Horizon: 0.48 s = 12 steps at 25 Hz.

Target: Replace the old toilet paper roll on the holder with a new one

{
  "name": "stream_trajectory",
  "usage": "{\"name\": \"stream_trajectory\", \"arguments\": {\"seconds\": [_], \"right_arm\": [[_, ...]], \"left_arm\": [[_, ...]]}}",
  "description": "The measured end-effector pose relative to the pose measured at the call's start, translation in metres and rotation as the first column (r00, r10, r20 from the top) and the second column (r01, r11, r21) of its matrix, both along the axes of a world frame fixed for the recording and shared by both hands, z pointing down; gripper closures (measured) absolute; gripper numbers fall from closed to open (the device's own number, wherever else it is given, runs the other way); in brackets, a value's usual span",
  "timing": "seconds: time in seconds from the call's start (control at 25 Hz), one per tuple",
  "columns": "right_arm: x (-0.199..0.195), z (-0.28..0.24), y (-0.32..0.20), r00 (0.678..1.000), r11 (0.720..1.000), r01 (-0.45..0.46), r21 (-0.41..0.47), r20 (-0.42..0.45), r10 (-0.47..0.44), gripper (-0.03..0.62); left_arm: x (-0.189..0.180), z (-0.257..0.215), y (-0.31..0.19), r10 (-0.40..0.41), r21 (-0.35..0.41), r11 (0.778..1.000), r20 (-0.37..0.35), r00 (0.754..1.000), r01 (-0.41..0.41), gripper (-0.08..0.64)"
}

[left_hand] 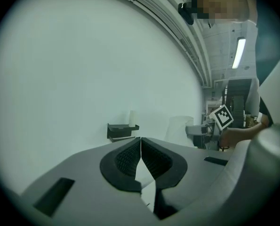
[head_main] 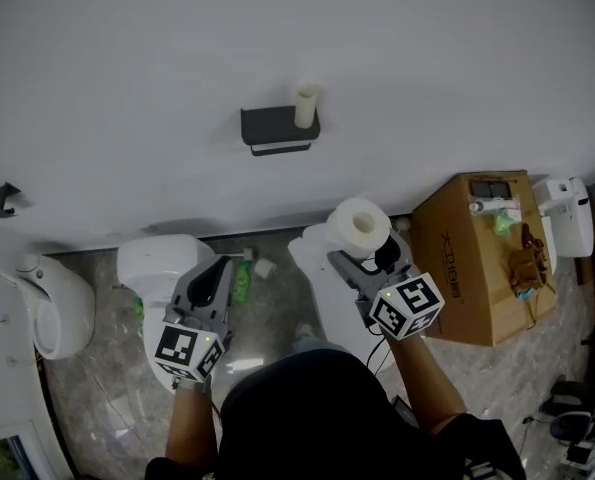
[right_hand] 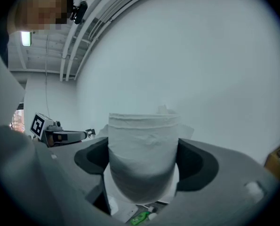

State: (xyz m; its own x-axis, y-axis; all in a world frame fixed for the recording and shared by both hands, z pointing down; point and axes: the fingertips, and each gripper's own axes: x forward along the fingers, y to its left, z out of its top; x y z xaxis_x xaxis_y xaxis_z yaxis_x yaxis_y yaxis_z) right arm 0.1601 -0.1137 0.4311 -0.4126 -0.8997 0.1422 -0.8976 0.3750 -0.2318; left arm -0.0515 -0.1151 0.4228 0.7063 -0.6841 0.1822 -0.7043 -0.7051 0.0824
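Note:
A dark holder (head_main: 277,128) is fixed to the white wall, and an almost bare cardboard core (head_main: 306,105) stands upright on its right end. The holder (left_hand: 122,130) and the core (left_hand: 132,117) also show small and far off in the left gripper view. My right gripper (head_main: 362,248) is shut on a full white toilet paper roll (head_main: 359,227), held upright between the pads well below the holder. That roll (right_hand: 142,154) fills the middle of the right gripper view. My left gripper (head_main: 211,286) is shut and holds nothing, lower left of the holder.
A white toilet (head_main: 162,268) stands under my left gripper, with a green bottle (head_main: 241,282) on the floor beside it. A cardboard box (head_main: 482,253) with small items on top sits to the right. A white bin (head_main: 52,303) stands at far left, and a small dark hook (head_main: 3,199) is on the wall.

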Motion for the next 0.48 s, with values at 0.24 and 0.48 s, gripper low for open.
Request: {"name": "stream_trajectory", "arguments": {"seconds": [0.24,0.48], "right_arm": [[0.006,-0.011,-0.022,1.0,1.0,0.016,0.027,0.009,-0.016,0.179],[0.005,-0.017,-0.033,1.0,0.999,-0.007,0.034,0.01,0.007,0.179]], "left_arm": [[0.016,0.001,-0.019,-0.008,-0.012,1.0,0.001,1.0,0.008,0.548],[0.029,-0.001,-0.037,0.033,-0.006,0.999,0.001,0.999,-0.033,0.548]]}}
